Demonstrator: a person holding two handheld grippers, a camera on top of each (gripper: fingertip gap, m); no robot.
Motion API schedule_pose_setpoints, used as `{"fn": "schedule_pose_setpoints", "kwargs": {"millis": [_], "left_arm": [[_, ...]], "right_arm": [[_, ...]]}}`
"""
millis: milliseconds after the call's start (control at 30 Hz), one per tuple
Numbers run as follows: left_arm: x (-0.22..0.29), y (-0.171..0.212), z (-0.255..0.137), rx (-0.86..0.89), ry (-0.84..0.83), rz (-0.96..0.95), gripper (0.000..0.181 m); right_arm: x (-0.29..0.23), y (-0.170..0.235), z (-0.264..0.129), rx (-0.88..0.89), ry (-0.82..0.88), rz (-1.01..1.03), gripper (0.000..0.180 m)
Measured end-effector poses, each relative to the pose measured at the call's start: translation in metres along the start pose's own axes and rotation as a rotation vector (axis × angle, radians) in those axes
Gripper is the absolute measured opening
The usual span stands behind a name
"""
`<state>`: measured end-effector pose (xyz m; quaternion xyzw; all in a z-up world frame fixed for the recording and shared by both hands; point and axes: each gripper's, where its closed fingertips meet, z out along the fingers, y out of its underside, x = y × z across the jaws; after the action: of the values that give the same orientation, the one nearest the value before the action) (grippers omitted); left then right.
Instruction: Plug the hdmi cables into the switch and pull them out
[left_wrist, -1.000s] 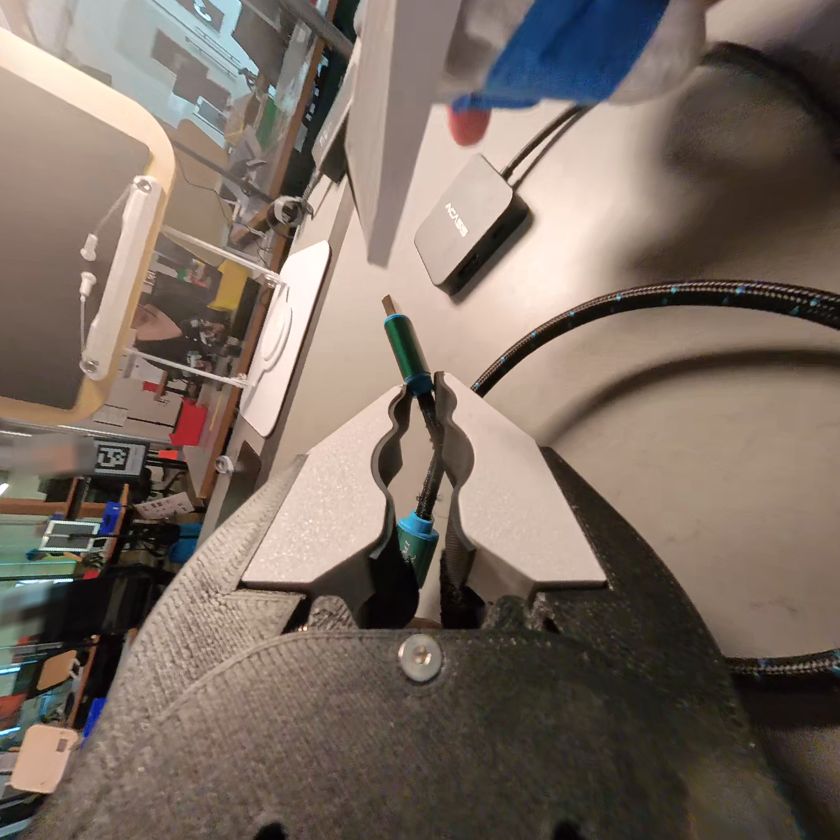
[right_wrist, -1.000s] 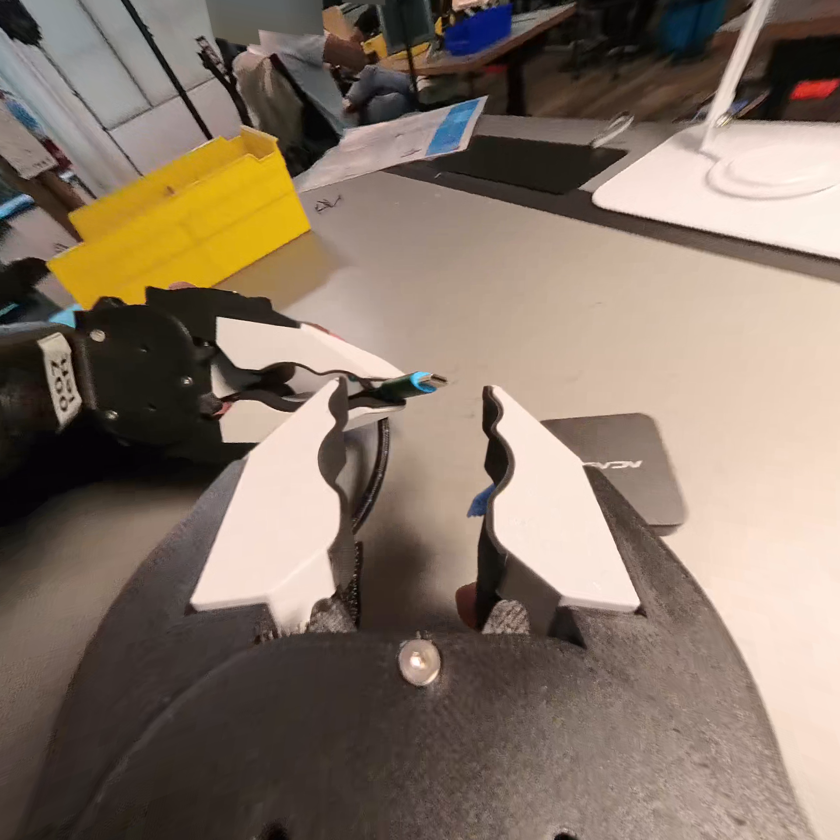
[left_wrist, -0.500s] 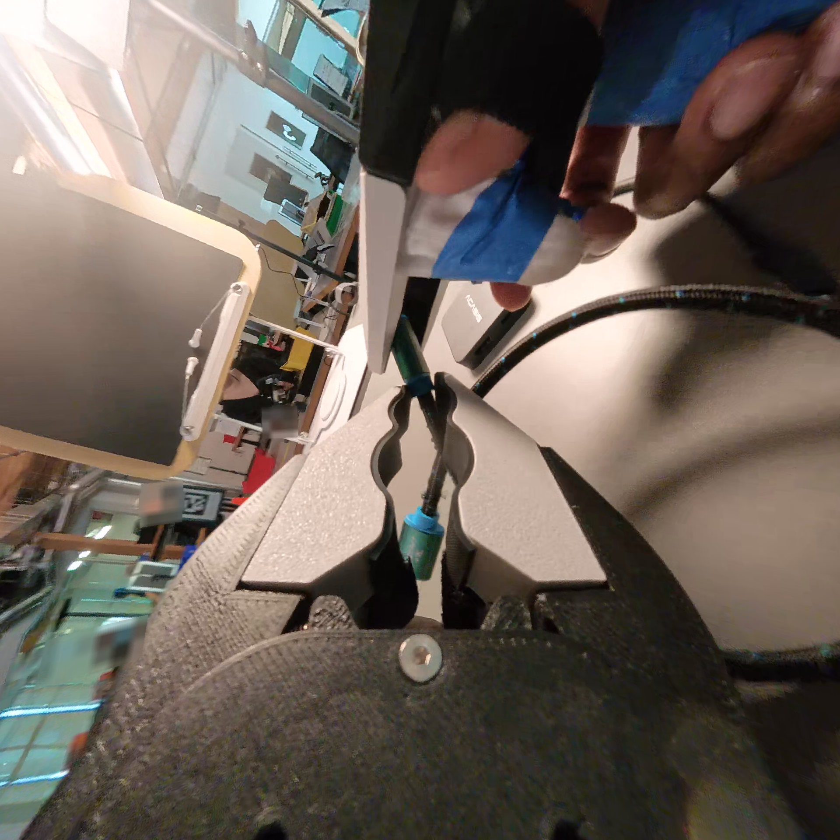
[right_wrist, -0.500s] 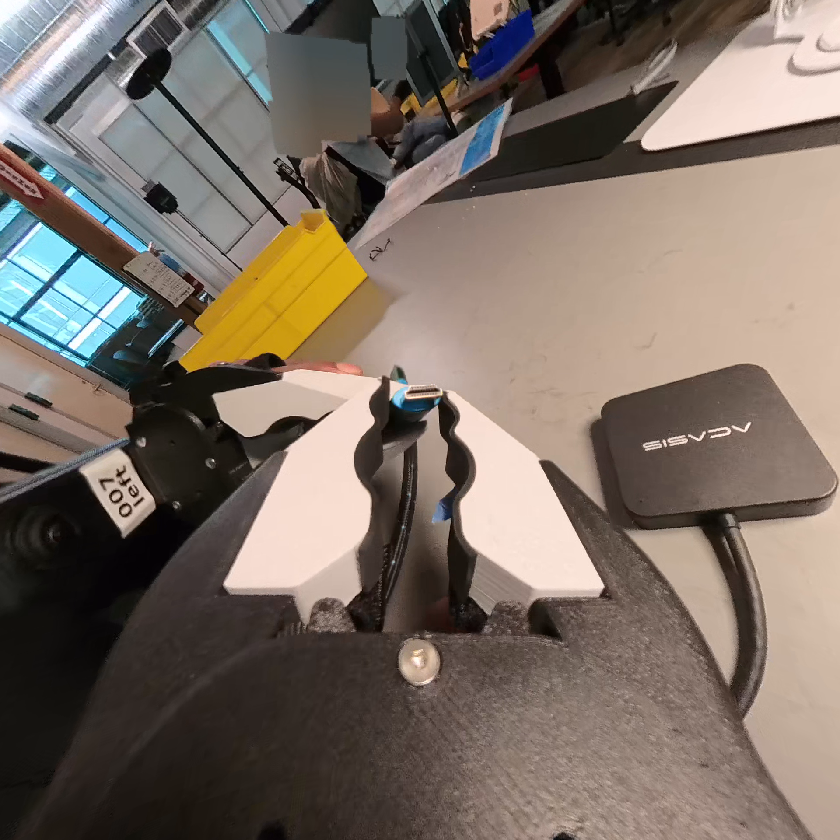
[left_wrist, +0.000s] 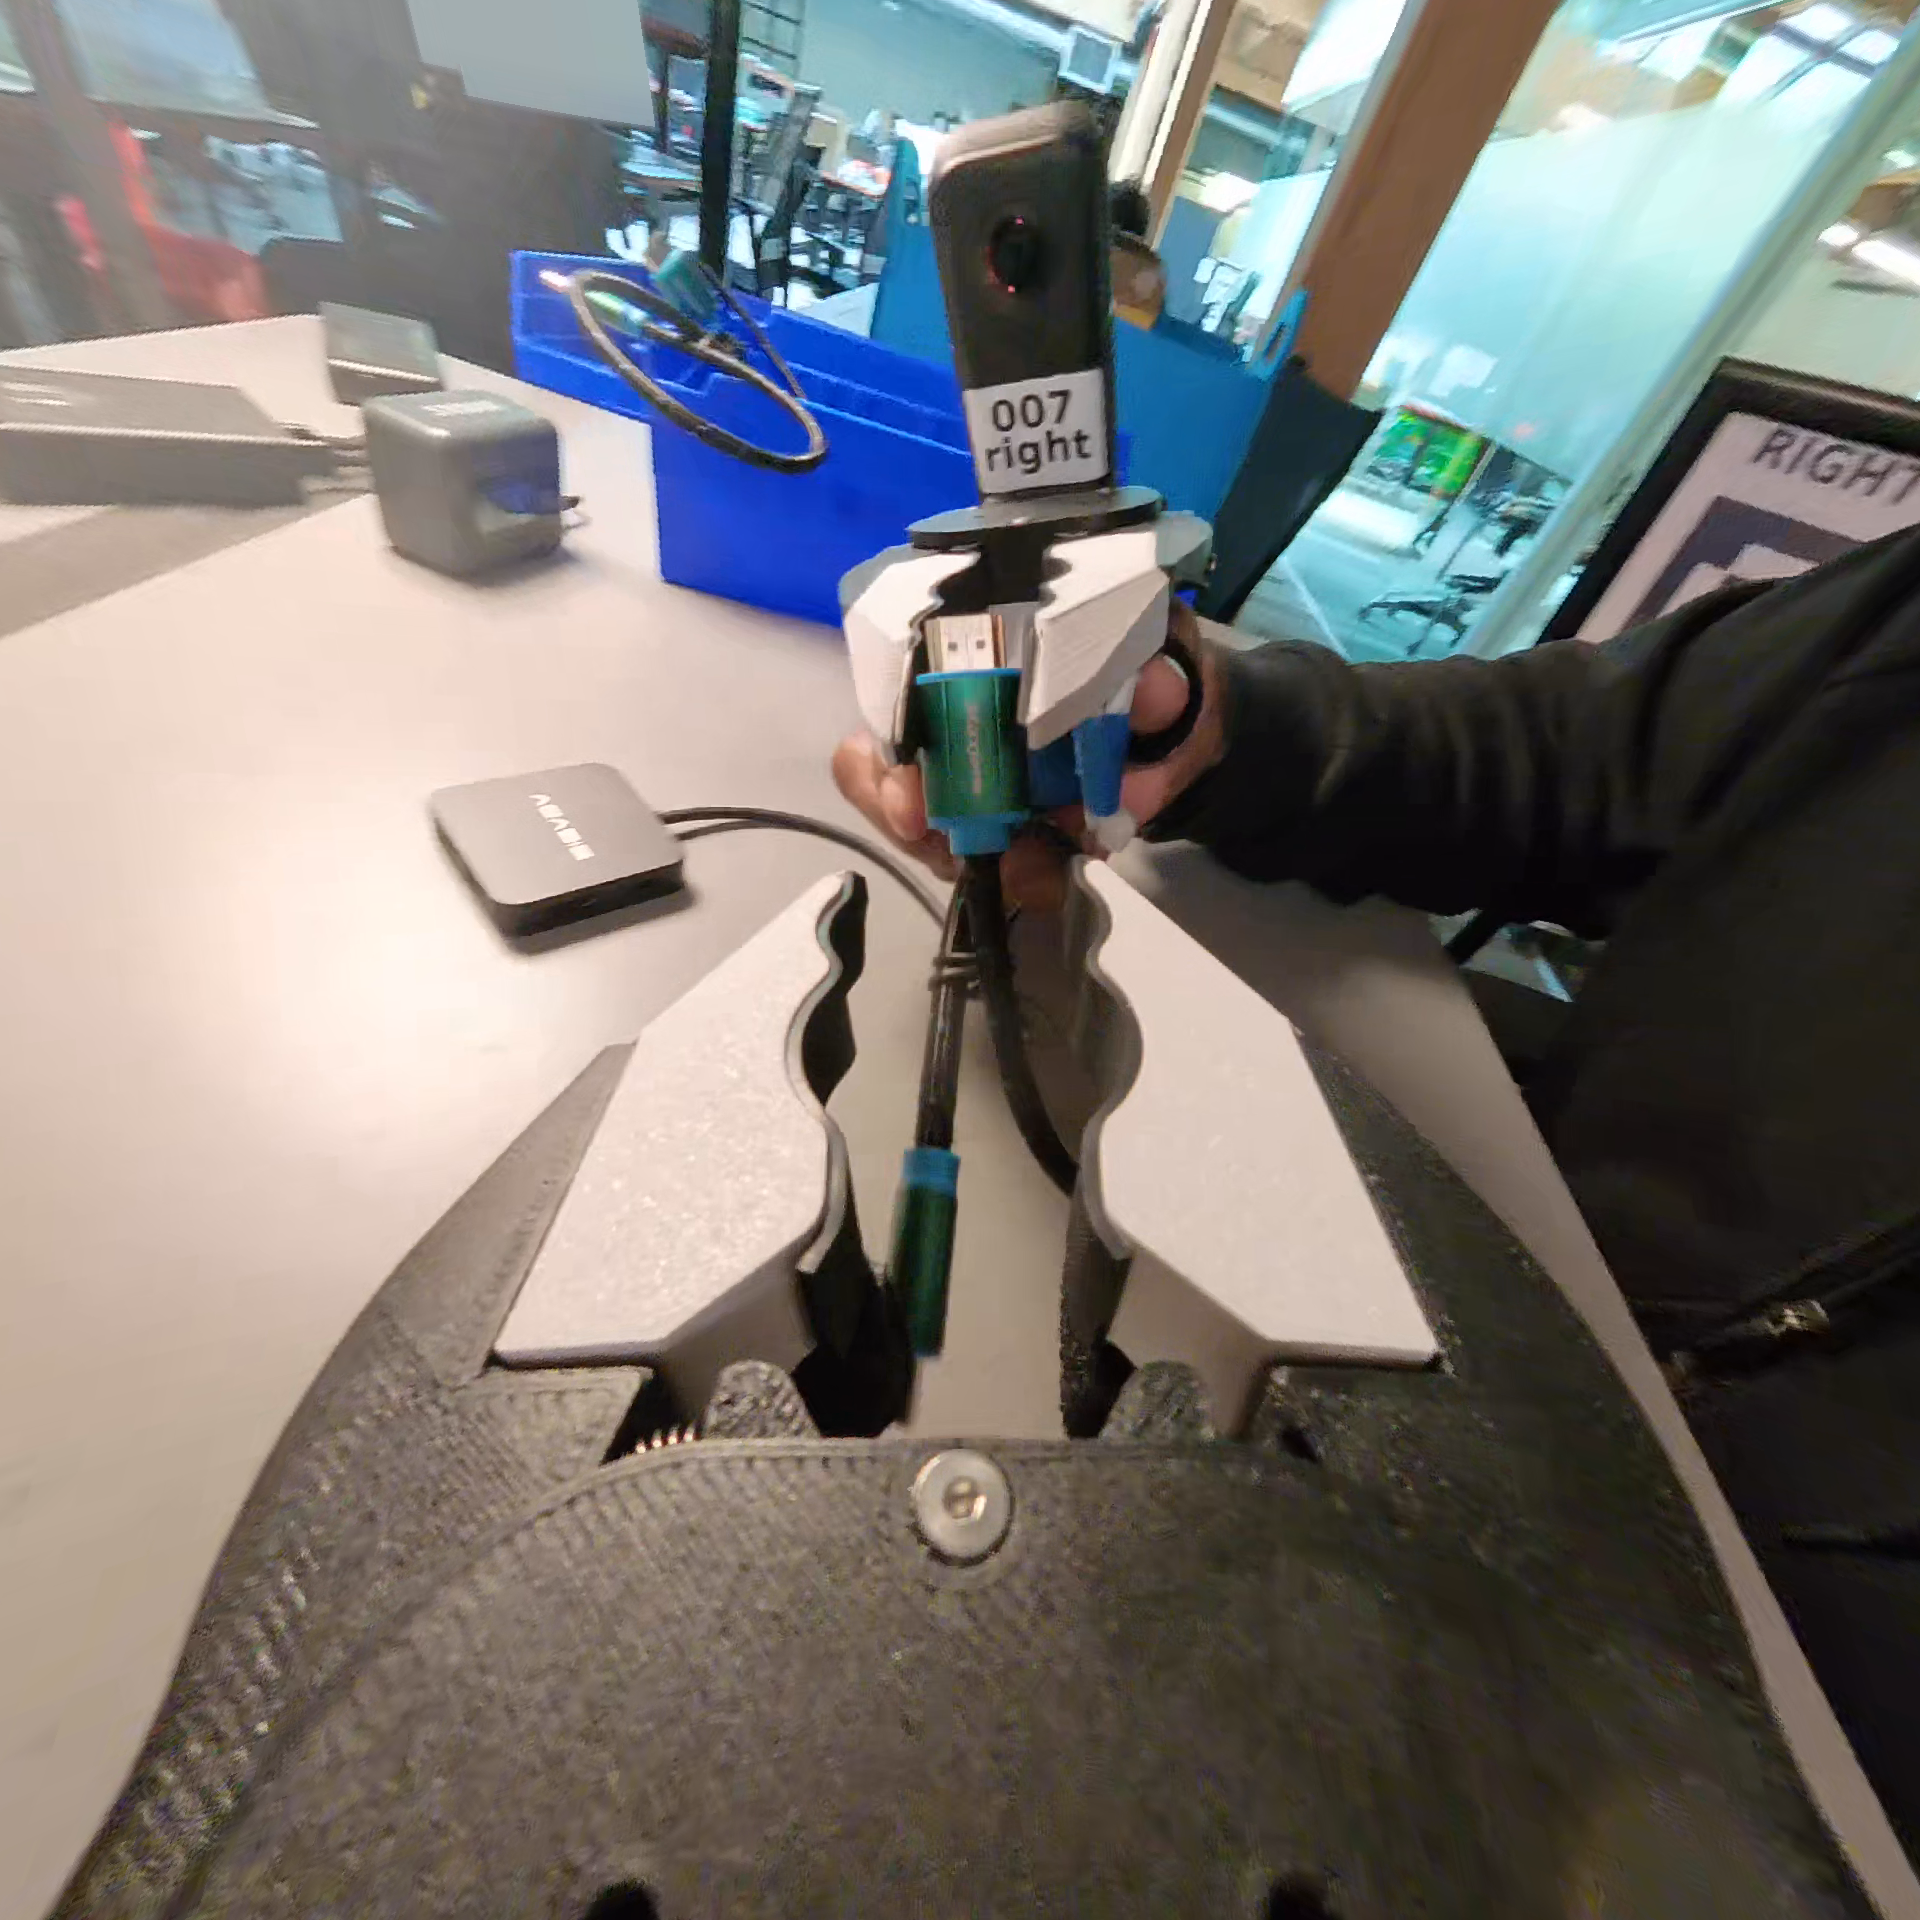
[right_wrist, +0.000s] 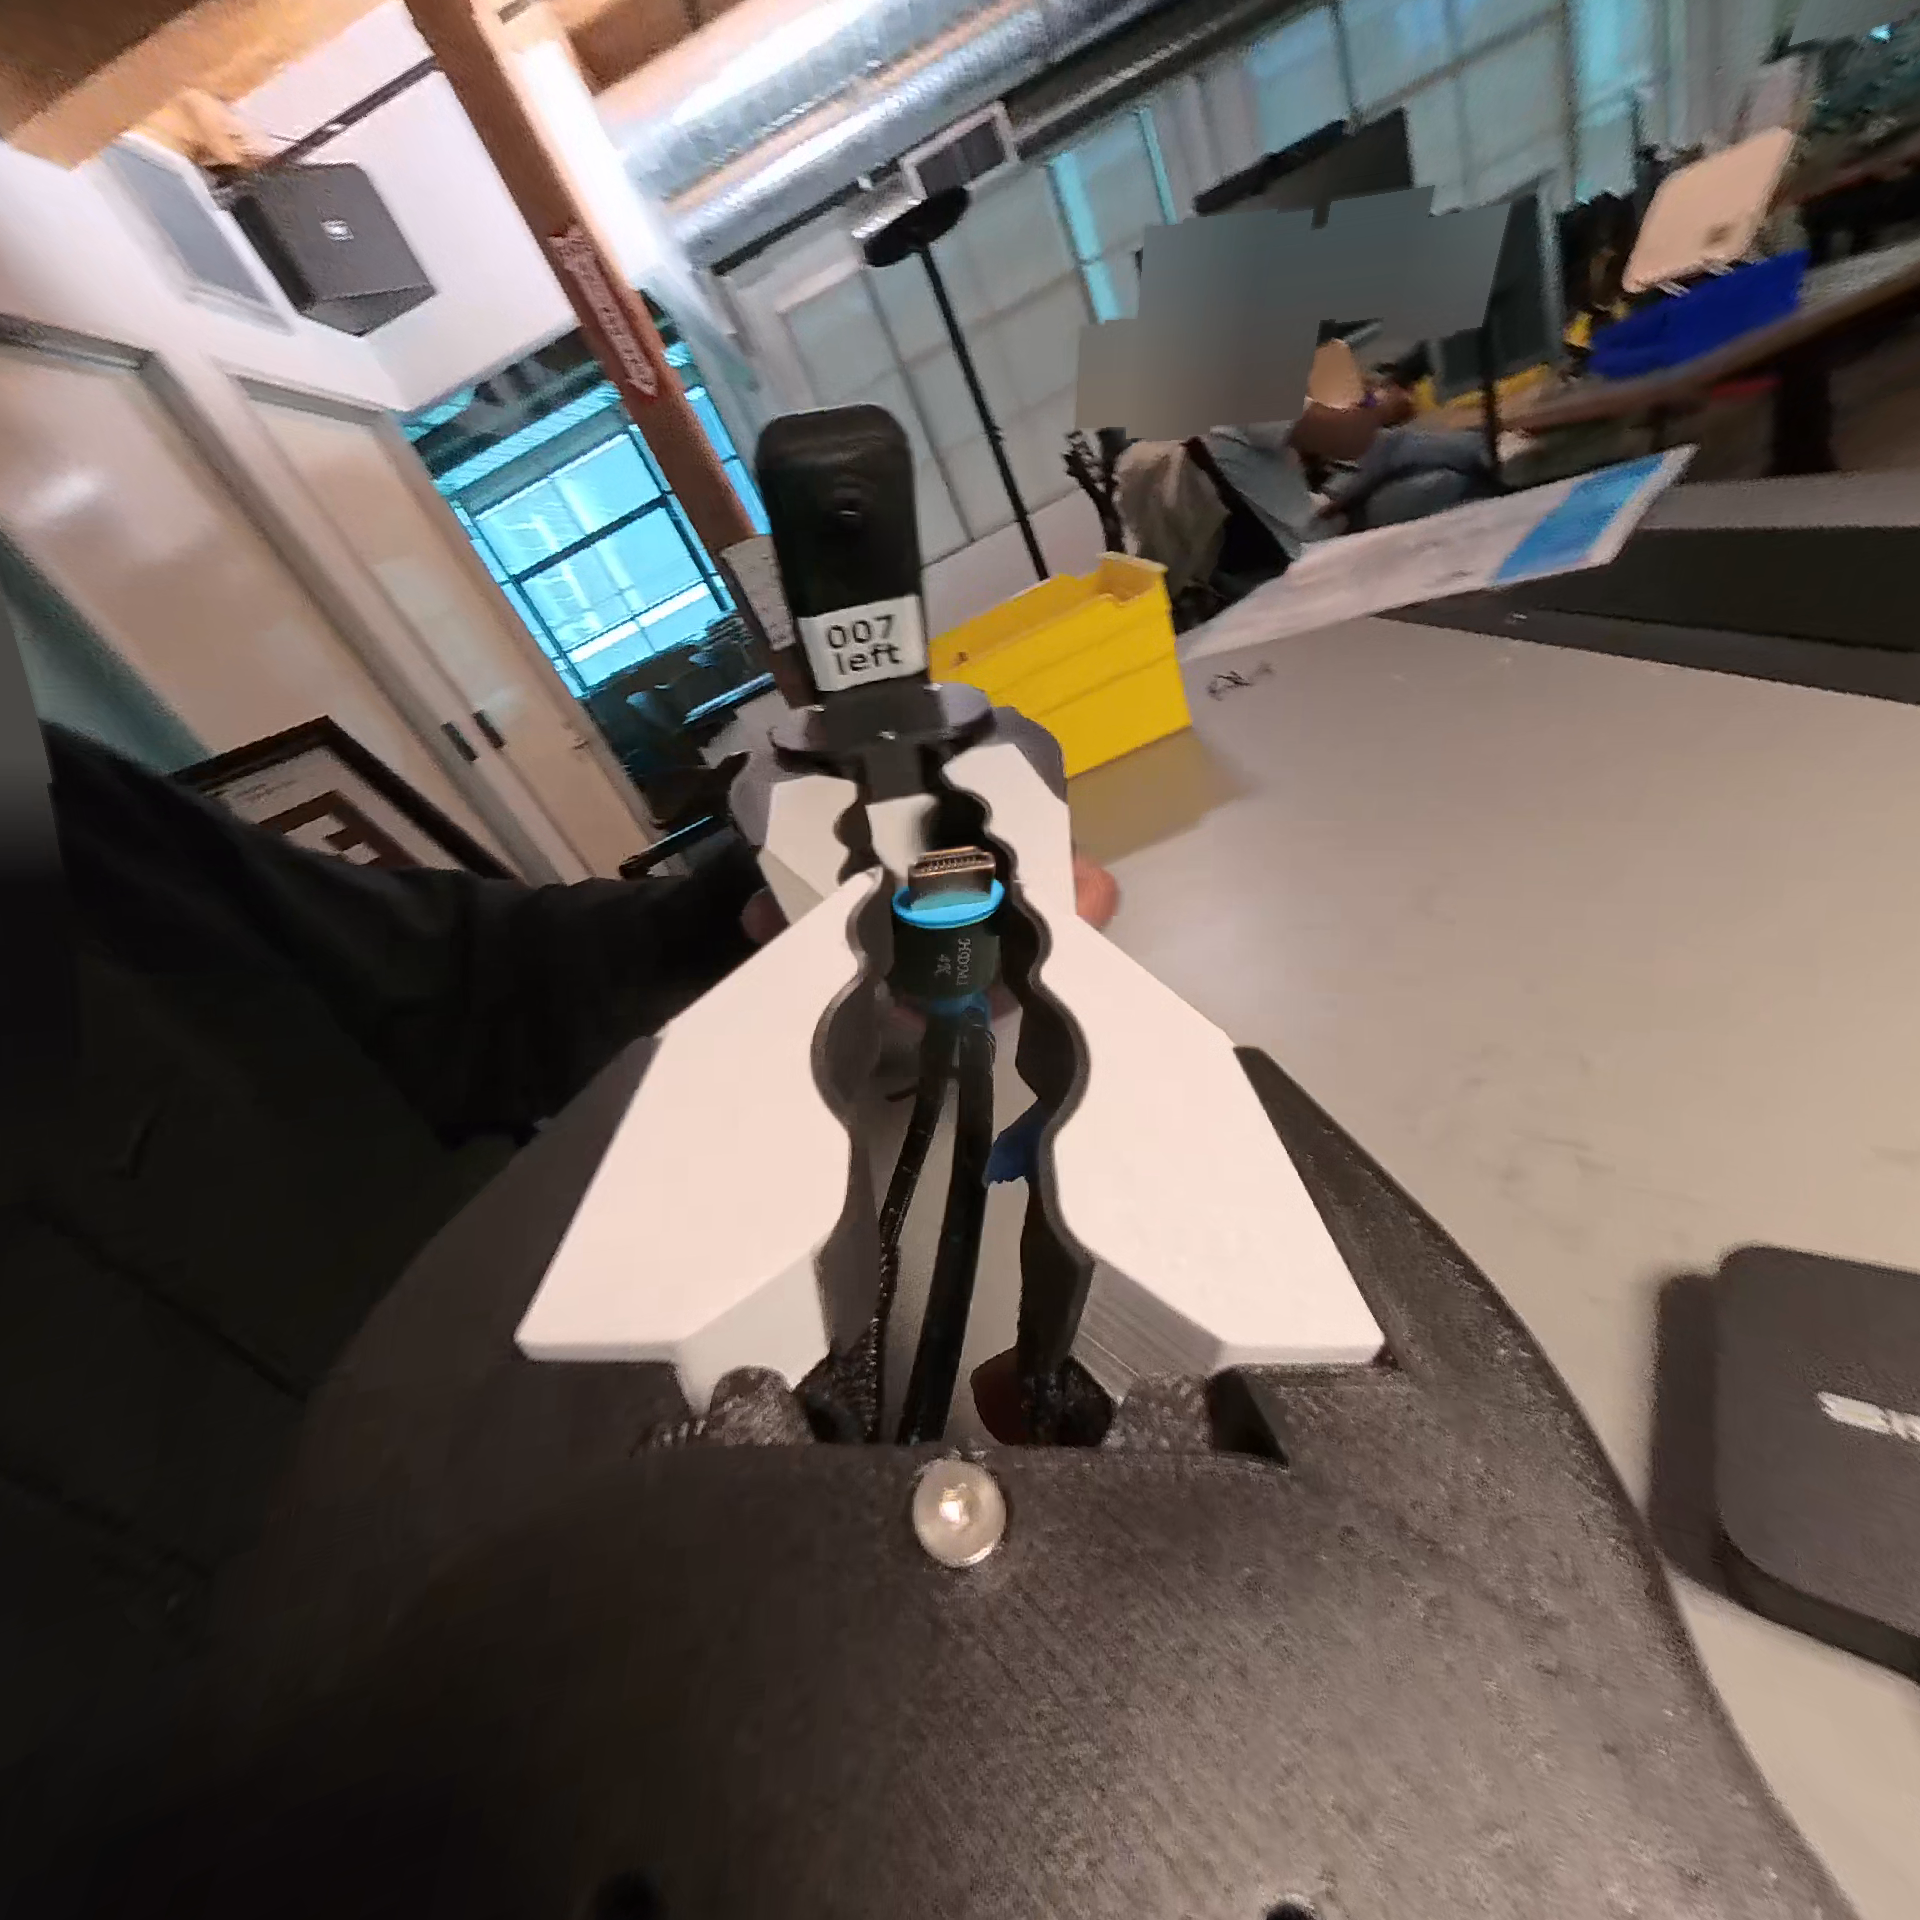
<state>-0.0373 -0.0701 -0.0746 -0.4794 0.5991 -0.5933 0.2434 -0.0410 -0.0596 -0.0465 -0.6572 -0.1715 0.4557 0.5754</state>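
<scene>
My right gripper (right_wrist: 940, 888) is shut on a green HDMI plug (right_wrist: 940, 956) with blue collars, metal tip pointing away from me. The left wrist view shows that right gripper (left_wrist: 977, 665) holding the plug (left_wrist: 971, 738) upright above the table. My left gripper (left_wrist: 966, 894) is open; the black braided cable (left_wrist: 997, 997) hangs between its jaws, and the cable's second green plug (left_wrist: 923, 1247) dangles there, ungripped. The black square switch (left_wrist: 561, 842) lies flat on the grey table to the left; it also shows in the right wrist view (right_wrist: 1808, 1455) at lower right.
A blue bin (left_wrist: 831, 436) with a looped cable stands at the back of the table, a grey cube-shaped box (left_wrist: 457, 478) to its left. A yellow bin (right_wrist: 1070, 665) and papers (right_wrist: 1455, 561) lie farther off. A dark sleeve (left_wrist: 1558, 779) reaches in from the right. My left and right fingertips are right by each other. Both grippers' tips are roughly 15 cm from the black square switch (left_wrist: 561, 842).
My right gripper has closed on the plug that the left gripper held out. My left gripper has opened and let go of the cable. Both grippers have swung up and face each other.
</scene>
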Motion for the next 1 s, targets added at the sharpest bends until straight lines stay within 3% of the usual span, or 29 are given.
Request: {"fn": "schedule_pose_setpoints", "kwargs": {"millis": [100, 167, 333, 400, 500, 633, 733, 833, 933, 1000], "left_arm": [[0.009, 0.003, 0.01, -0.007, 0.014, 0.033, 0.031], [0.014, 0.001, 0.013, 0.021, 0.021, 0.053, 0.012], [0.002, -0.005, 0.011, 0.039, -0.069, 0.081, 0.009], [-0.009, -0.021, -0.004, 0.071, -0.167, 0.118, 0.01], [-0.03, -0.05, -0.04, 0.066, -0.393, 0.264, 0.009], [-0.058, -0.072, -0.094, -0.162, -0.858, 0.673, 0.009], [-0.074, -0.038, -0.087, -0.471, -0.936, 0.81, 0.01], [-0.08, 0.021, -0.049, -0.674, -0.79, 0.799, 0.01], [-0.079, 0.07, -0.015, -0.757, -0.661, 0.721, 0.009], [-0.077, 0.081, 0.005, -0.694, -0.619, 0.64, 0.008]], "right_arm": [[-0.011, 0.001, 0.004, 0.009, -0.044, -0.037, 0.022], [-0.01, -0.001, 0.003, 0.023, -0.035, -0.051, 0.022], [0.003, -0.006, -0.003, 0.015, 0.065, -0.095, 0.023], [0.017, -0.013, -0.012, -0.001, 0.164, -0.141, 0.035], [0.065, -0.013, -0.042, -0.133, 0.468, -0.266, 0.045], [0.116, 0.012, -0.085, -0.438, 0.78, -0.388, 0.063], [0.131, 0.043, -0.09, -0.585, 0.793, -0.32, 0.083], [0.145, 0.068, -0.095, -0.695, 0.799, -0.264, 0.088], [0.149, 0.068, -0.096, -0.688, 0.796, -0.225, 0.067], [0.148, 0.069, -0.095, -0.688, 0.795, -0.231, 0.067]]}}
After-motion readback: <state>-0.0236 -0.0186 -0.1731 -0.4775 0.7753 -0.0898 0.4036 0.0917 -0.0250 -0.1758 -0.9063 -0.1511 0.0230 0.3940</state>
